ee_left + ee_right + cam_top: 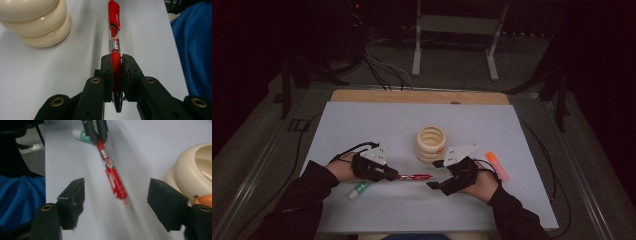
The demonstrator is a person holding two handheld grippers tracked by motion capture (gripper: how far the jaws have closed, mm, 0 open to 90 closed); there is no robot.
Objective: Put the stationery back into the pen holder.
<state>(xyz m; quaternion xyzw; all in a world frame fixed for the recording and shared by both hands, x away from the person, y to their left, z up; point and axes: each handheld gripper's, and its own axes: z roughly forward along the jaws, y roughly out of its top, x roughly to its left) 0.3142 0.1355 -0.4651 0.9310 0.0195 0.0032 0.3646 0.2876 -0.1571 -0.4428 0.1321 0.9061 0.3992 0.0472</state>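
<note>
A red pen [414, 177] lies level just above the white mat, and my left gripper [393, 175] is shut on its tip end. In the left gripper view the pads [108, 72] press on both sides of the red barrel [114, 42], whose clip end points away. My right gripper [434, 174] faces it from the right with its jaws open. In the right gripper view the pen's clip end [116, 182] reaches toward the gap of my right gripper [118, 203], and neither pad touches it. Farther off, the left gripper [96, 132] grips the pen's other end.
A cream ringed pen holder [431, 143] stands behind the grippers, with an orange item [203, 200] at its rim. A green-and-white marker [360, 189] lies under my left hand. An orange highlighter [497, 166] lies right of my right hand. The white mat [362, 125] covers the table.
</note>
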